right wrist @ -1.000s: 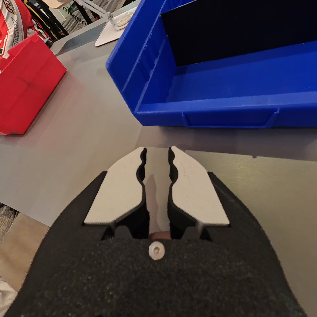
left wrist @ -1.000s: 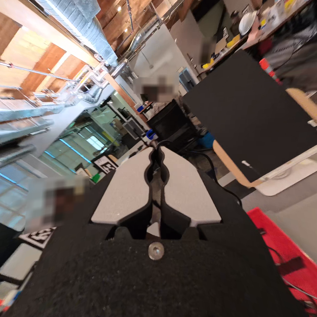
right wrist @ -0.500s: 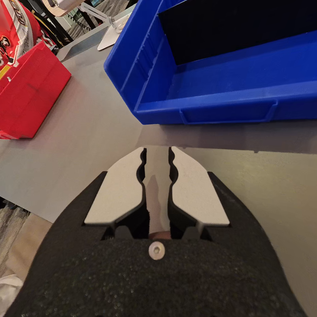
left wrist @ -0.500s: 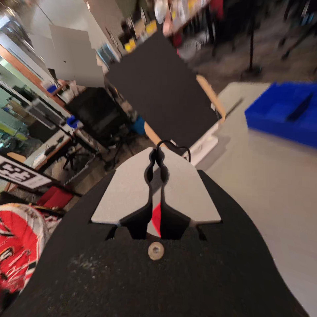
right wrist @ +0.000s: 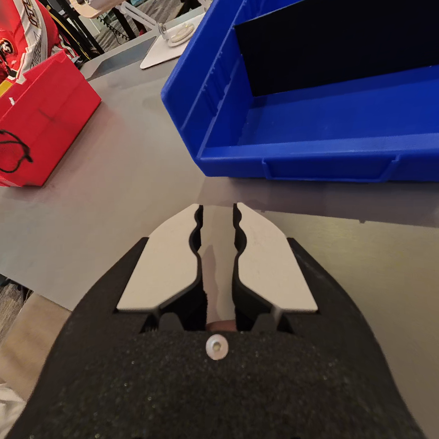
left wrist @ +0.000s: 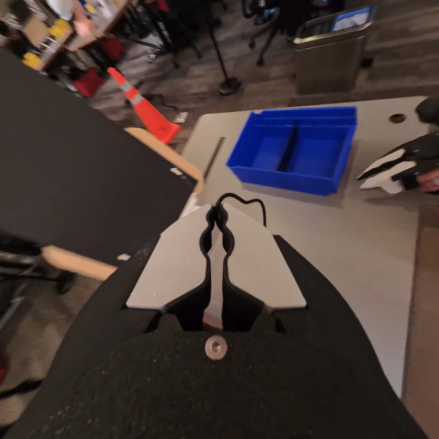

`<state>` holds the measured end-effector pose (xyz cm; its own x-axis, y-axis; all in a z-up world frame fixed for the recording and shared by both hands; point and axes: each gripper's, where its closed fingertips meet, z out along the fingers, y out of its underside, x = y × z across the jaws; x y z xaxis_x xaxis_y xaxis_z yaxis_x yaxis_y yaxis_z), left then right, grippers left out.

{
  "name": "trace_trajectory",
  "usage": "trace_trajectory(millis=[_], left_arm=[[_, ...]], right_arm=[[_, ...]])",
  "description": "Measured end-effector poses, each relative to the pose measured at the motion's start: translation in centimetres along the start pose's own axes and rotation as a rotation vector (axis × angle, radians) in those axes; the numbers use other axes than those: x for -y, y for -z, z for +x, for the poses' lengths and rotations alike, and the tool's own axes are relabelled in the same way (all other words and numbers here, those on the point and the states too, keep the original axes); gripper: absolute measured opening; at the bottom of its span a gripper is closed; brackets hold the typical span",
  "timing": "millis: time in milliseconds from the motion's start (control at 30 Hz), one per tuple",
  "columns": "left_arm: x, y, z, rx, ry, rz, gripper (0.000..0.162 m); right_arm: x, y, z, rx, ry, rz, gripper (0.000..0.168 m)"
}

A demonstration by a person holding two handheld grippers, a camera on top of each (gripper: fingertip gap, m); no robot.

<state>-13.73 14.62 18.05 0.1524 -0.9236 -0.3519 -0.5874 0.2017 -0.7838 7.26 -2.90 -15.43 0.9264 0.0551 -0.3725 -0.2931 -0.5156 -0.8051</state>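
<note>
My left gripper (left wrist: 217, 209) is shut on a thin black cord (left wrist: 249, 202) that loops out to the right of its tips. It is held high above the grey table (left wrist: 332, 249). A blue bin (left wrist: 292, 147) with a black divider (left wrist: 287, 152) stands ahead of it. My right gripper (right wrist: 218, 206) is open and empty, low over the table, just before the front wall of the blue bin (right wrist: 308, 161). It also shows at the right edge of the left wrist view (left wrist: 384, 171). A black cord loop (right wrist: 14, 152) hangs in front of a red box (right wrist: 52, 114).
A large black panel (left wrist: 71, 166) with a wooden edge stands left of the table. An orange cone (left wrist: 147, 111) and a metal bin (left wrist: 327, 59) stand on the floor beyond. A white pad (right wrist: 164, 52) lies behind the red box. The table has a round hole (left wrist: 396, 118). My right fingertips sit around 45 centimetres from my left ones.
The left gripper has swung down from facing the ceiling to facing the table and blue bin, still shut on the cord. The right gripper barely moved; the cord loop has entered its view.
</note>
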Motion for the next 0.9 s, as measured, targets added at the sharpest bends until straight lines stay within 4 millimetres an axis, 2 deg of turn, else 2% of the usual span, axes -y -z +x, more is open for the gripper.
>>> trace_trajectory(millis=[100, 167, 233, 300, 367, 433, 600, 700, 800, 867, 900], left_arm=[[-2.2, -7.6, 4.6, -0.194, 0.089, -0.045, 0.002], [-4.3, -11.6, 7.6, -0.295, 0.115, -0.097, 0.003], [-6.8, -14.3, 9.6, -0.341, 0.108, -0.172, 0.007], [-9.4, -15.4, 10.4, -0.352, 0.093, -0.245, 0.03], [-11.9, -14.9, 10.4, -0.373, 0.087, -0.296, 0.036], [-14.9, -13.2, 10.1, -0.403, 0.087, -0.358, 0.036], [-25.3, -7.1, 9.0, -0.419, -0.033, -0.604, 0.039], [-30.6, -4.7, 9.7, -0.463, -0.072, -0.758, 0.041], [-32.6, -5.1, 9.4, -0.439, -0.112, -0.824, 0.033], [-33.0, -5.0, 9.7, -0.48, -0.133, -0.87, 0.006], [-33.3, -5.1, 9.6, -0.482, -0.157, -0.895, 0.002]], right_arm=[[0.2, 0.5, 0.3, 0.0, -0.017, 0.015, 0.023], [0.2, 0.7, 0.4, -0.002, -0.022, 0.022, 0.023], [0.1, 1.0, 0.5, -0.005, -0.022, 0.021, 0.023], [-0.1, 1.3, 0.5, -0.005, -0.023, 0.021, 0.023], [-0.4, 1.5, 0.6, -0.005, -0.028, 0.014, 0.023], [-0.6, 1.7, 0.6, -0.001, -0.036, 0.012, 0.023], [-0.8, 1.4, -0.5, 0.005, 0.044, 0.002, 0.024], [-0.6, 0.7, -2.3, 0.037, 0.118, 0.009, 0.024], [-0.1, -0.3, -5.1, 0.108, 0.19, 0.031, 0.024], [0.4, -1.0, -7.6, 0.168, 0.259, 0.049, 0.024], [0.5, -1.4, -9.0, 0.205, 0.297, 0.053, 0.024]])
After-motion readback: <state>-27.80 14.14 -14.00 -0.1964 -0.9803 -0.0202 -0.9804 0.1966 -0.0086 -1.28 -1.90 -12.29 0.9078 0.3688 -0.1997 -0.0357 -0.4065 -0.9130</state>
